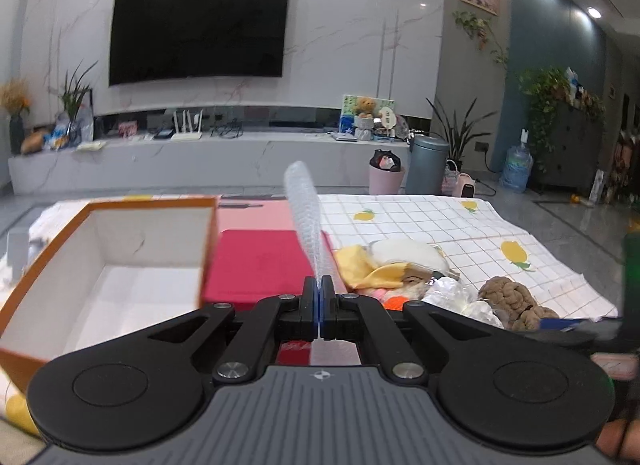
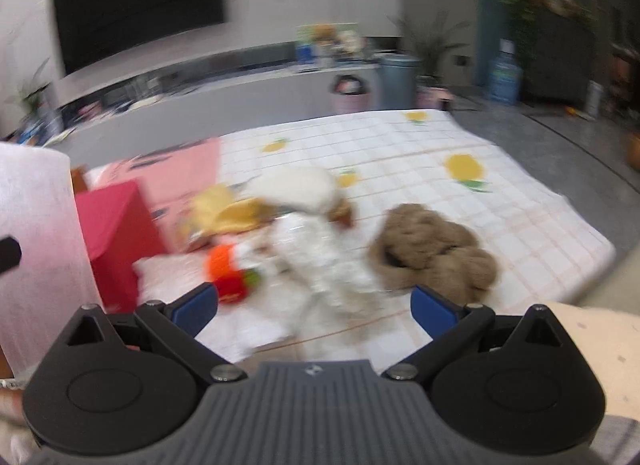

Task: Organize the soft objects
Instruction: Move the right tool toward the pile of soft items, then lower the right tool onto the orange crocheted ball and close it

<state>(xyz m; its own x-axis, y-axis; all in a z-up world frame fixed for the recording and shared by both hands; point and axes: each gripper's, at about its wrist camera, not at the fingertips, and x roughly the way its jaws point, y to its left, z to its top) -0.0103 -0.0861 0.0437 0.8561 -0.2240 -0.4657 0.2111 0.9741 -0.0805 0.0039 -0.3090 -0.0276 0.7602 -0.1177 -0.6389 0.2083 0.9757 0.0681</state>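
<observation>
Bubble wrap (image 1: 304, 221) stands up limp and featherlight from the clenched left gripper (image 1: 319, 289) – pinched at its edge; right gripper (image 2: 314, 307) gapes empty.

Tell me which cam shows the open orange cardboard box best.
Left wrist view. The open orange cardboard box sits sharp at left, white inside showing and nothing seen in it, beside the red box. The right wrist view is motion-blurred, and a white foam sheet covers its left edge; at most a brown sliver shows there.
</observation>
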